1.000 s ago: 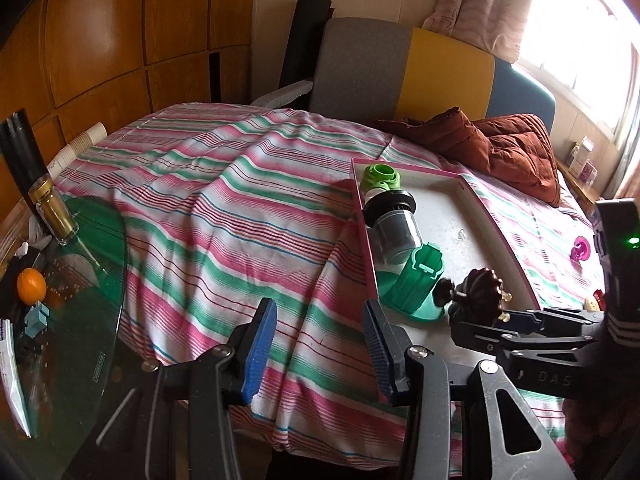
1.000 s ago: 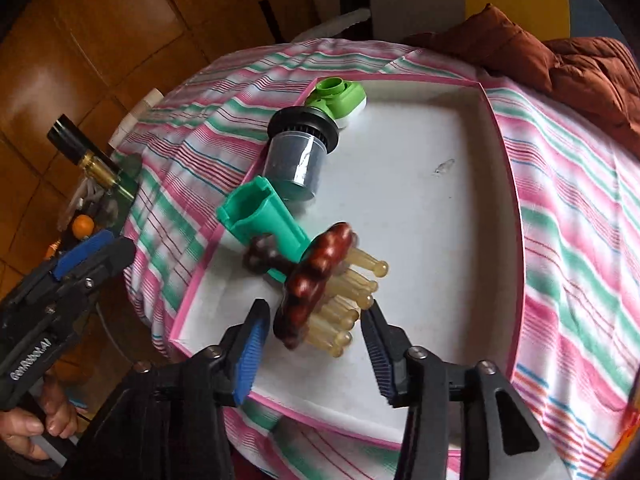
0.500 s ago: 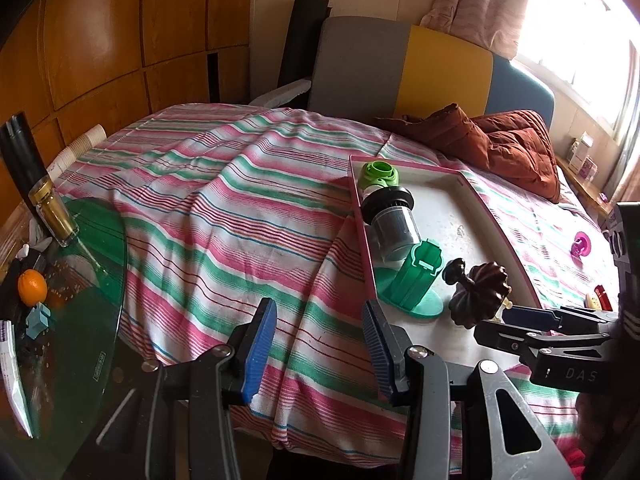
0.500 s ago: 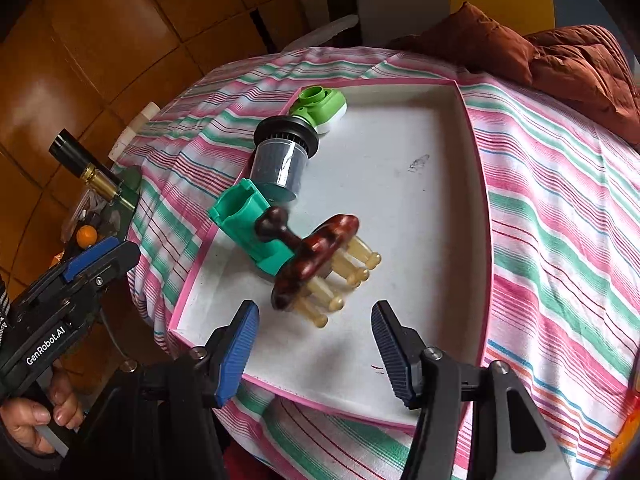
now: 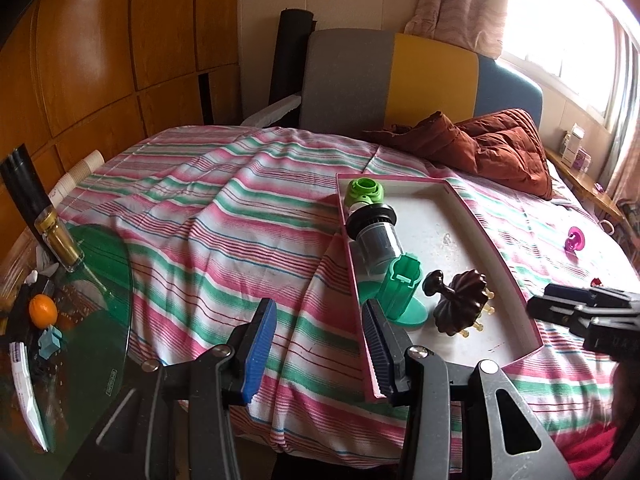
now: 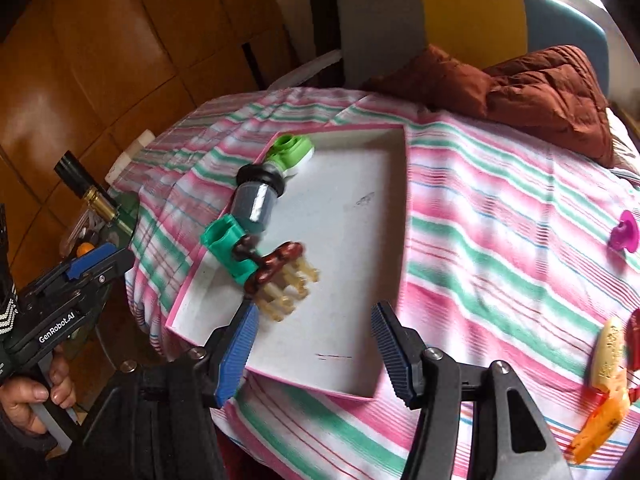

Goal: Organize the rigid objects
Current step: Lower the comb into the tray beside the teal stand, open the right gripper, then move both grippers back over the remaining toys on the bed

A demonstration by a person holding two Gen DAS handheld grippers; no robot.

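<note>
Leaving the brown massager (image 6: 276,276) in the pink tray (image 6: 402,216) beside 3 other items, the right gripper (image 6: 314,348) is released, empty. Left gripper (image 5: 320,344) also apart, holding nothing. Next, prob. the magenta piece (image 6: 624,236) on the cloth. Yellow-orange toy (image 6: 604,384) at frame edge is cut off, blurred.

Left gripper (image 5: 316,344): points forward and downward, blue-padded jaws parted with nothing between them. A hand (image 6: 38,398) grips its handle, fingers curled around it.

Right gripper (image 6: 314,350): angled downward, jaws apart and empty. In the left wrist view it enters from the right edge, and the holding hand is probably the dark, blurred shape below it.
</note>
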